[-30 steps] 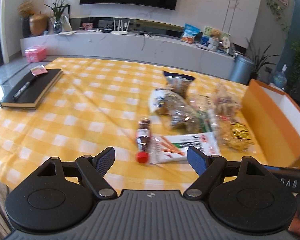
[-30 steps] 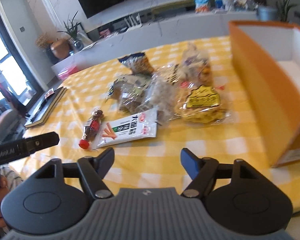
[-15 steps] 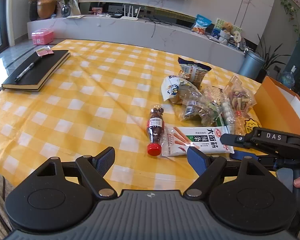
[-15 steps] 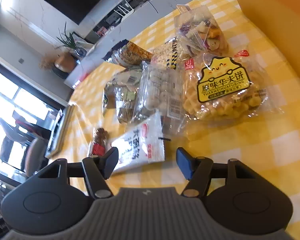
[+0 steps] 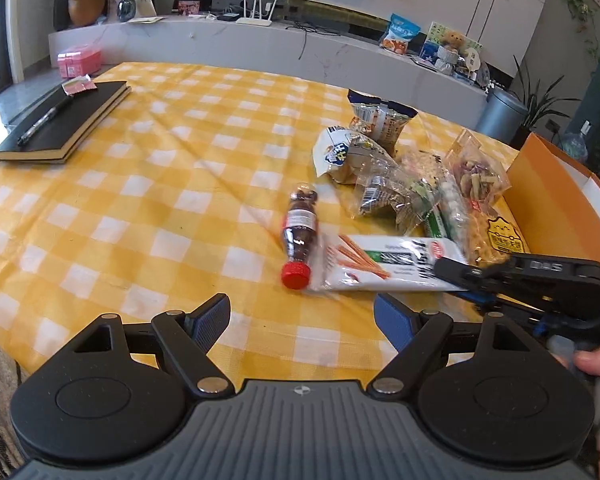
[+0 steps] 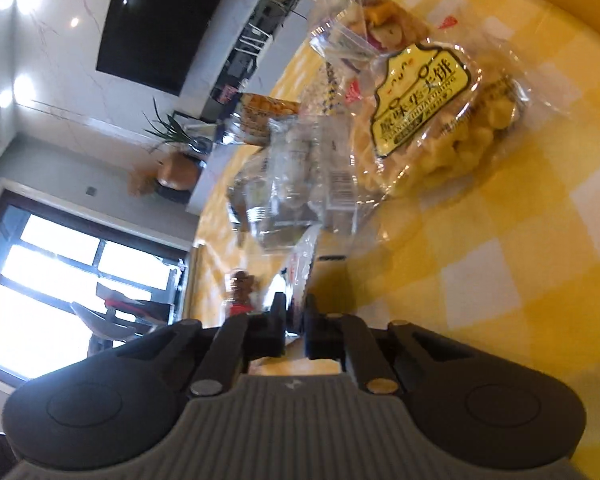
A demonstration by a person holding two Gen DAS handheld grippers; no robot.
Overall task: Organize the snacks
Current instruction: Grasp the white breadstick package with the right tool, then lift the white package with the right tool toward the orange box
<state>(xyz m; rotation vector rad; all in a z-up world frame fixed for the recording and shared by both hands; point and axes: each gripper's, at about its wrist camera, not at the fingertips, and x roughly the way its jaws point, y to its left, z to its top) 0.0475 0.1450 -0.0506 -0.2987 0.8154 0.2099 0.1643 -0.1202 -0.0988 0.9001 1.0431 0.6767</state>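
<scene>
A white flat snack packet [image 5: 384, 262] with red sticks printed on it lies near the table's front, beside a small cola bottle [image 5: 299, 236] with a red cap. My right gripper [image 6: 294, 320] is rolled on its side and shut on the packet's right edge [image 6: 298, 280]; it also shows in the left wrist view [image 5: 456, 270]. My left gripper [image 5: 300, 314] is open and empty, just in front of the bottle. A pile of clear snack bags [image 5: 396, 184] lies behind, with a yellow waffle bag [image 6: 432, 116] at its right.
An orange box [image 5: 556, 196] with a white inside stands open at the table's right edge. A black notebook with a pen [image 5: 60, 124] lies at the far left on the yellow checked cloth [image 5: 140, 184]. A sideboard with more items runs behind the table.
My right gripper has dropped low, rolled sideways and shut on the white packet's edge. My left gripper has come slightly closer to the bottle and stays open.
</scene>
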